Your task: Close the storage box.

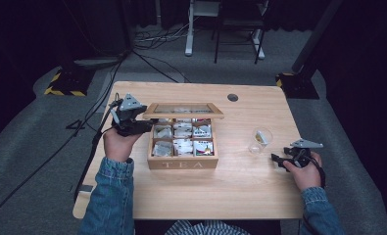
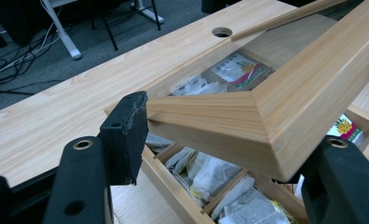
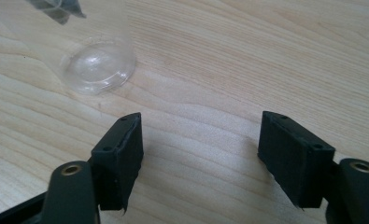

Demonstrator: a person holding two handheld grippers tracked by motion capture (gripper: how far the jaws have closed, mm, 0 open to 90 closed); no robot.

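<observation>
Left hand-held gripper [image 1: 143, 126] clamped on corner of tea-box lid [image 1: 183, 111], held raised, centre frame. Right hand-held gripper [image 3: 202, 156] wide open, empty, low over surface [image 1: 240, 188] near plastic cup [image 1: 259, 140]. Risk: slipping corner grip, lid dropping onto tea bags [image 1: 183, 131].

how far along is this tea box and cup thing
Done, it seems: a tea bag already sits in the clear cup, and the right tool rests on the table beside it, open with nothing between its jaws. In hand: the left tool grips a corner of the tea box lid, holding it raised. Left, probably: lowering the lid shut.
</observation>
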